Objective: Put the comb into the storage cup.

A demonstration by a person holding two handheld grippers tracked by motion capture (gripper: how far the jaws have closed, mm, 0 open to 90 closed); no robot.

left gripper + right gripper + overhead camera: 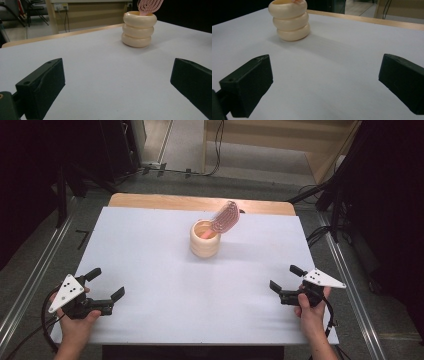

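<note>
The left gripper point(106, 287) is resting at the near left of the white table sheet point(150, 270), its two black jaws standing wide apart with bare sheet between them. In the left gripper view, the cream-coloured ribbed holder shaped like three stacked rings point(139, 29) is standing well beyond the jaw tips, ahead and right of centre, and the pink plastic hairbrush point(150, 5) is leaning out of its mouth toward the right.

The right gripper point(283, 278) is sitting at the near right, its jaws likewise spread wide and holding nothing. In the right gripper view the holder point(289, 20) is standing well ahead of the jaws, nearer the line of the left jaw.

In the high view the holder point(204, 239) is standing far from both grippers, roughly midway between them, with the hairbrush point(225, 218) tilting up and away.
</note>
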